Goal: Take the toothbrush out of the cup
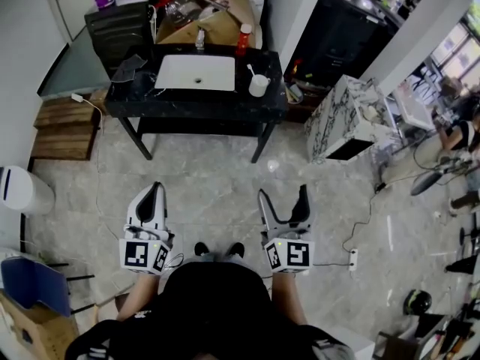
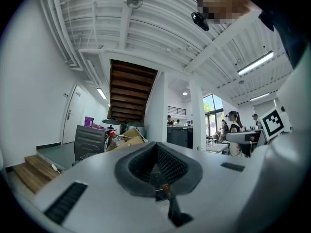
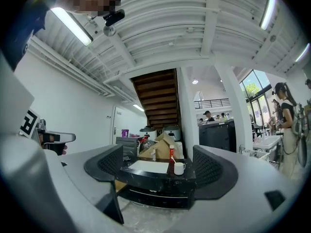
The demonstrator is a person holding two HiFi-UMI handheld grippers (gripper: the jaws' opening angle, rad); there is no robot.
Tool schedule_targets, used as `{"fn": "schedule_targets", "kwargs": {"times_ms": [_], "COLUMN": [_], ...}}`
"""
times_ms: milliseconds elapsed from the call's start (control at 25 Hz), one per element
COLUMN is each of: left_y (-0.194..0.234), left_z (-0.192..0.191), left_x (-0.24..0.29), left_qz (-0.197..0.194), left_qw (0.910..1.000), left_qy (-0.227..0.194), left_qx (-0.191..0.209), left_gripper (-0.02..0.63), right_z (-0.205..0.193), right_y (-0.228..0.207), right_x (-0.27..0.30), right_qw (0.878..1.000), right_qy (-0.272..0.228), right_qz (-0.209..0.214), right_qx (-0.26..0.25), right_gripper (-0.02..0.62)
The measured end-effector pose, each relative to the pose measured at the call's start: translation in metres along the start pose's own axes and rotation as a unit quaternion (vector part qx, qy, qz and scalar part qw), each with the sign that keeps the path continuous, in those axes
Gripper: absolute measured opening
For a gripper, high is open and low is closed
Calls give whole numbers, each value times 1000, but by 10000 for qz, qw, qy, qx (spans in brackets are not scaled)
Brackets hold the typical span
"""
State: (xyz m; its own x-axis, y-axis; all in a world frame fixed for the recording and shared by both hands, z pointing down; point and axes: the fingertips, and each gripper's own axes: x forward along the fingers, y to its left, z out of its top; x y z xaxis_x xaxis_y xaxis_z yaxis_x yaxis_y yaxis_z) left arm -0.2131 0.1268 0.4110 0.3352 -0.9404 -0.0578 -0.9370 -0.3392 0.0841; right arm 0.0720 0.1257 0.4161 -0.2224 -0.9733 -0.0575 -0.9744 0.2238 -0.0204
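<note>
With the white cup [image 1: 259, 85] and its toothbrush [image 1: 251, 70] at the right end of the sink table [image 1: 127, 102], well ahead of the empty 2 tools, the approach is likely underway; next, the gaping right gripper [image 1: 283, 192], not the pinched-together left gripper [image 1: 155, 189], should probably reach the brush handle.
</note>
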Motion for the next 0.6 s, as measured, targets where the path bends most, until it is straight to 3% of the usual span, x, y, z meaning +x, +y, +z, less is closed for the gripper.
{"fn": "schedule_targets", "kwargs": {"times_ms": [600], "left_y": [26], "left_z": [-15], "left_x": [25], "left_qz": [-268], "left_qw": [9992], "left_qy": [146], "left_qx": [-247], "left_gripper": [5], "right_z": [4], "right_y": [3], "right_x": [20], "right_qw": [9992], "right_qy": [-41], "right_qz": [-354], "right_qx": [-192], "right_gripper": [434]}}
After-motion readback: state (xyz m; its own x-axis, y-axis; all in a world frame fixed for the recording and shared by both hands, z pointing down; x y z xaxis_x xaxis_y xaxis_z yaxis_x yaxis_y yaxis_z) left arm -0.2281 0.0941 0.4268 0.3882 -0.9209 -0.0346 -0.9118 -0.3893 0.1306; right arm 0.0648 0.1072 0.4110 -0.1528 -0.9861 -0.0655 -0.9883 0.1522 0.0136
